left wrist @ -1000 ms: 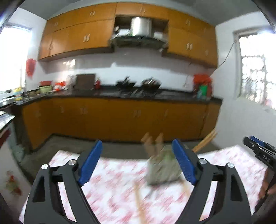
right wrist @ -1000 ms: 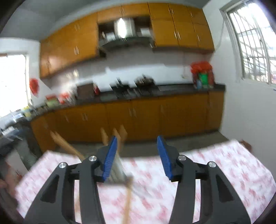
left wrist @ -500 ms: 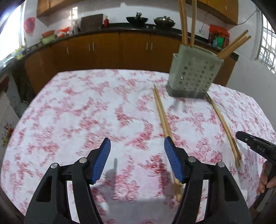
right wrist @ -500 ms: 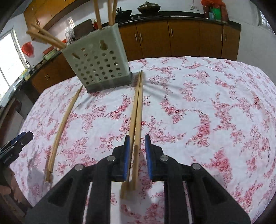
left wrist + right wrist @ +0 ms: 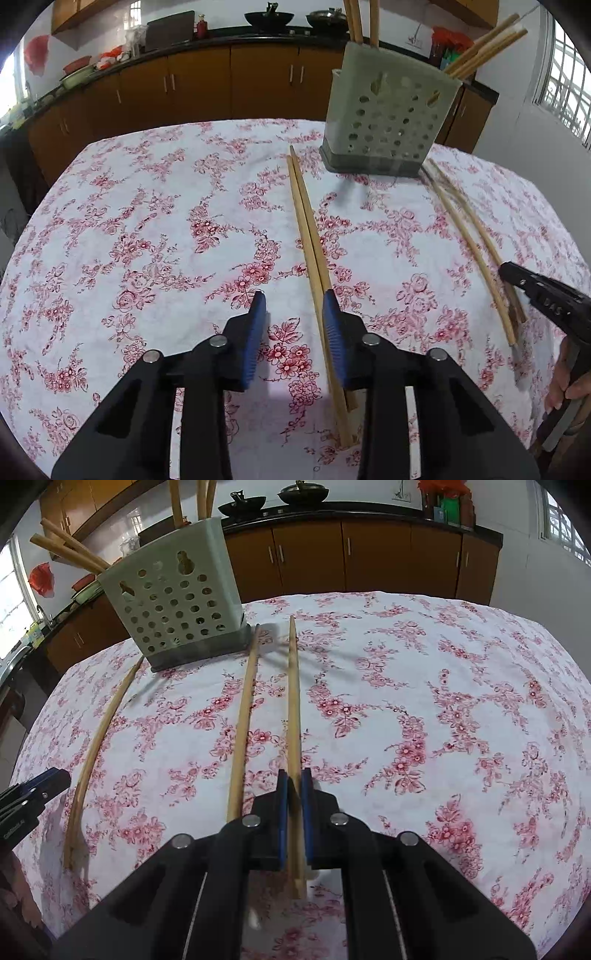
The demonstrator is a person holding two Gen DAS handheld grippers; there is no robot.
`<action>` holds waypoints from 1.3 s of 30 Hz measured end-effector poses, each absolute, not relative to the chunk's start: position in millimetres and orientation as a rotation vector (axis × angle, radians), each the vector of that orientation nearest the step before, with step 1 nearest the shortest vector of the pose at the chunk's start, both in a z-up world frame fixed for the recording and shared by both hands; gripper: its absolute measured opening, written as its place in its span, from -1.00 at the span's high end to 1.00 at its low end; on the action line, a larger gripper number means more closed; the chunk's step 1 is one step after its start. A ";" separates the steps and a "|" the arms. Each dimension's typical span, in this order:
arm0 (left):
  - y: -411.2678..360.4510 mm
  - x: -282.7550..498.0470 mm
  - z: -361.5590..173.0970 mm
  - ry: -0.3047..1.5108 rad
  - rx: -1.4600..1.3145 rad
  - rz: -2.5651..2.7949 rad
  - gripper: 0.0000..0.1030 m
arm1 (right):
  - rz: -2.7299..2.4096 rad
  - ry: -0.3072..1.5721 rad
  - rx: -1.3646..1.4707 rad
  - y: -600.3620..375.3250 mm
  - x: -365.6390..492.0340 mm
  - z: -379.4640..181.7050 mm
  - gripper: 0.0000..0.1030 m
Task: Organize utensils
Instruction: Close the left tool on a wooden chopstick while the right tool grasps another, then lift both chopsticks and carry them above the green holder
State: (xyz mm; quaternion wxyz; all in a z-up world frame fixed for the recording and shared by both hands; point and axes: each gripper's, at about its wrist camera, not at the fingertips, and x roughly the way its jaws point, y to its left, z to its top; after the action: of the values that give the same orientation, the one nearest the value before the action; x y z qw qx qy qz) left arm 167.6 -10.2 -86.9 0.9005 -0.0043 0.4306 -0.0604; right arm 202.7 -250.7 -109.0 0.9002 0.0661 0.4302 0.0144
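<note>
A pale green perforated utensil holder (image 5: 388, 122) stands at the far side of the flowered table with several chopsticks upright in it; it also shows in the right wrist view (image 5: 177, 605). My left gripper (image 5: 295, 299) is open, low over the cloth, with a pair of wooden chopsticks (image 5: 308, 236) lying along its right finger. My right gripper (image 5: 294, 775) is shut on one wooden chopstick (image 5: 293, 701) that points toward the holder. A second chopstick (image 5: 243, 716) lies just to its left. The right gripper's tip shows in the left wrist view (image 5: 517, 275) beside two chopsticks (image 5: 469, 236).
The table has a white cloth with red flowers (image 5: 424, 720). Another chopstick pair (image 5: 99, 734) lies at the left in the right wrist view, near the left gripper's tip (image 5: 40, 786). Brown kitchen cabinets (image 5: 207, 85) and a dark counter stand beyond the table.
Both grippers dropped from facing the kitchen down to the table. The right gripper closed on one chopstick, splitting it from its neighbour. The left gripper narrowed and moved close to its pair.
</note>
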 end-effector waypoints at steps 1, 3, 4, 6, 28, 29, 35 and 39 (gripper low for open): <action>-11.2 168.6 -87.9 0.896 -0.007 -0.123 0.41 | 0.029 0.889 0.136 -250.7 202.6 -109.4 0.83; -11.1 169.4 -91.4 0.911 -0.008 -0.128 0.44 | 0.028 0.887 0.134 -250.5 203.0 -109.7 0.83; -11.0 168.7 -91.4 0.911 -0.016 -0.135 0.44 | 0.028 0.886 0.132 -251.0 202.8 -109.8 0.83; -11.4 167.1 -90.9 0.914 -0.027 -0.152 0.44 | 0.027 0.884 0.123 -250.3 203.0 -110.2 0.83; 31.7 194.5 -93.8 0.888 -0.038 -0.036 0.82 | -0.065 0.857 0.113 -280.9 204.1 -110.5 0.83; 32.7 193.5 -94.1 0.881 -0.042 -0.040 0.82 | -0.064 0.858 0.118 -282.2 204.5 -110.7 0.83; 36.3 189.9 -97.6 0.880 -0.063 -0.049 0.82 | -0.071 0.862 0.090 -277.8 204.8 -111.7 0.82; 37.2 189.1 -99.3 0.881 -0.072 -0.051 0.82 | -0.072 0.862 0.088 -277.7 204.7 -111.3 0.82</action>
State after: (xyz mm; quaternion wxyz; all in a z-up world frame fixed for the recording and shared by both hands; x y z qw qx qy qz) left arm 189.1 37.2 -99.3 0.9036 -0.0350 0.4262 -0.0248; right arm 204.7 -277.7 -111.3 0.9070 0.0426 0.4175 -0.0348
